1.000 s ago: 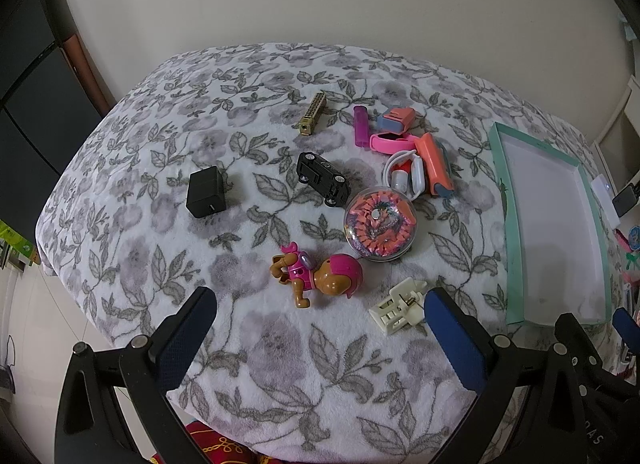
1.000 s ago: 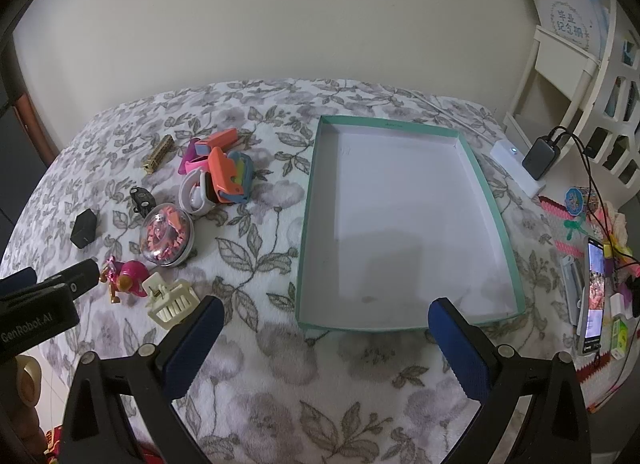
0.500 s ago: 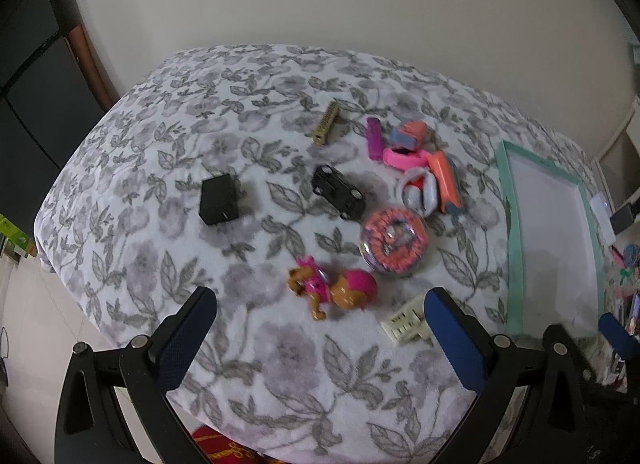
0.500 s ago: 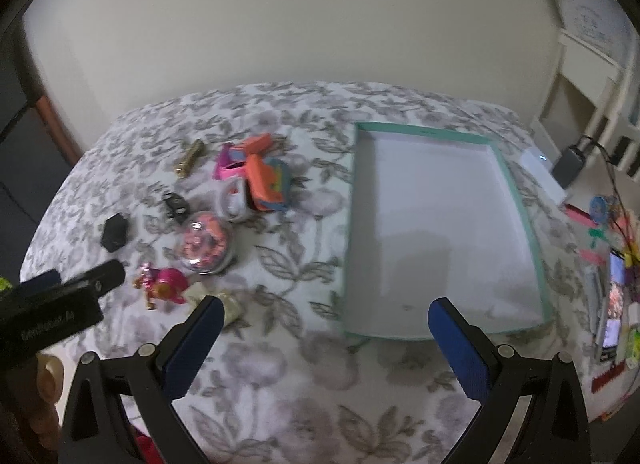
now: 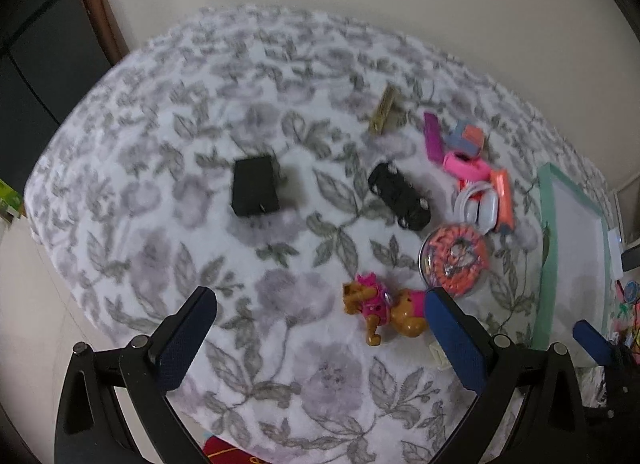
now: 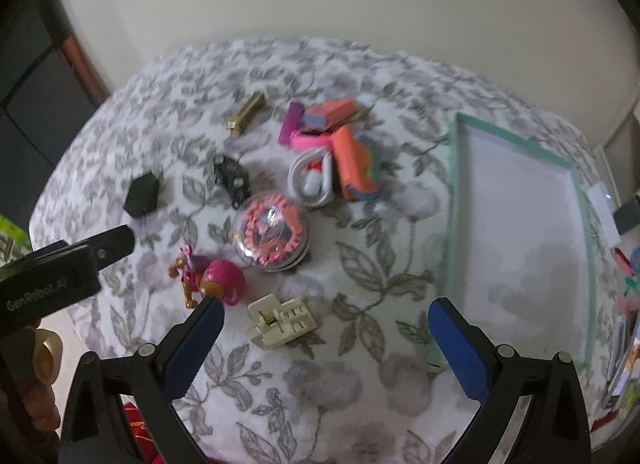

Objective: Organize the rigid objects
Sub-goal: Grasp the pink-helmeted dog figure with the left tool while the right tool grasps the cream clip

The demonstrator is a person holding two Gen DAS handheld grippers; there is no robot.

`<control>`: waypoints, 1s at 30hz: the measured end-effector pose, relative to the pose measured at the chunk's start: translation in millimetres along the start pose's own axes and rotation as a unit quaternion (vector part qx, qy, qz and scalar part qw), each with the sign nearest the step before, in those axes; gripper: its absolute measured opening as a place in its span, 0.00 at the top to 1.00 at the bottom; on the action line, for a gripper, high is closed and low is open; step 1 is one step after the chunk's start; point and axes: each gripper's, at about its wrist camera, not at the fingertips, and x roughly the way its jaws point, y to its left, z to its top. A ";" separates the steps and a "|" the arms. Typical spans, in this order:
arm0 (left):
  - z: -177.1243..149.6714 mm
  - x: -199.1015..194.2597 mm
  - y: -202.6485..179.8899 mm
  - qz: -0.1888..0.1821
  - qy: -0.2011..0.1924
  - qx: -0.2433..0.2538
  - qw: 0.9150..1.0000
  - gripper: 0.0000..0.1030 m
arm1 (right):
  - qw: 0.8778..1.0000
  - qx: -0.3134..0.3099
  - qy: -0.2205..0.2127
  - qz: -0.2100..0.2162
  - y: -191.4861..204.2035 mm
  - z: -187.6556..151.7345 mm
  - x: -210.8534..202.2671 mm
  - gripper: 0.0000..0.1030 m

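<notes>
Left tongs (image 5: 320, 324): spread wide, holding nothing, above the near edge of the surface (image 5: 160, 183), which is draped in a grey floral cloth.
Right tongs (image 6: 326, 328): spread wide, holding nothing, above the near edge of the same cloth.
Cream plastic clip block (image 6: 282, 322): flat on the cloth, between the right tongs' blue fingers (image 6: 192, 348), not touched by them.
Toy pup figure, pink and brown (image 5: 384, 314): lying on its side, just beside the left tongs' right-hand finger; contact cannot be told.
Clear dome capsule with orange and pink contents (image 6: 272, 234): upright, just behind the pup figure, apart from it.
Black toy car (image 5: 402, 195): behind the capsule, to its left.
Black charger block (image 5: 256, 185): alone, well left of the car.
Brass-coloured toy bus (image 6: 246, 113): far side of the group, lying apart from the rest.
Cluster at the back right: magenta stick (image 6: 290, 127), pink band (image 6: 310, 141), orange blocks (image 6: 352, 161), coiled white cable (image 6: 312, 177), touching or overlapping one another.
Shallow tray with green rim (image 6: 452, 199): white inside, holding nothing, on the cloth to the right of all items and well apart from them.
</notes>
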 end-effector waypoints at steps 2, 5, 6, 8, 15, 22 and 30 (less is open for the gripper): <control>-1.0 14.8 -5.1 -0.003 0.018 0.004 1.000 0.00 | 1.000 -0.008 0.019 -0.002 4.8 -2.0 15.5 0.00; -3.7 31.8 -11.0 -0.002 0.038 0.009 0.999 0.00 | 0.999 -0.013 0.041 0.000 5.7 -6.7 33.2 0.00; -4.2 37.7 -13.1 -0.003 0.045 0.009 0.999 0.00 | 0.999 -0.011 0.048 0.002 4.7 -9.0 38.6 0.00; -6.1 46.4 -17.6 -0.001 0.051 0.013 0.999 0.00 | 0.998 -0.009 0.063 0.006 2.9 -12.6 48.2 0.00; -12.5 61.1 -30.8 -0.020 0.059 0.025 0.998 0.00 | 0.996 -0.001 0.085 0.024 1.1 -20.7 67.4 0.00; -15.9 67.5 -47.3 -0.023 0.054 0.042 0.997 0.00 | 0.996 -0.023 0.082 0.031 13.1 -22.1 73.2 0.00; -13.6 67.9 -44.7 -0.024 0.052 0.047 0.997 0.00 | 0.995 -0.053 0.079 0.026 23.3 -24.5 65.2 0.00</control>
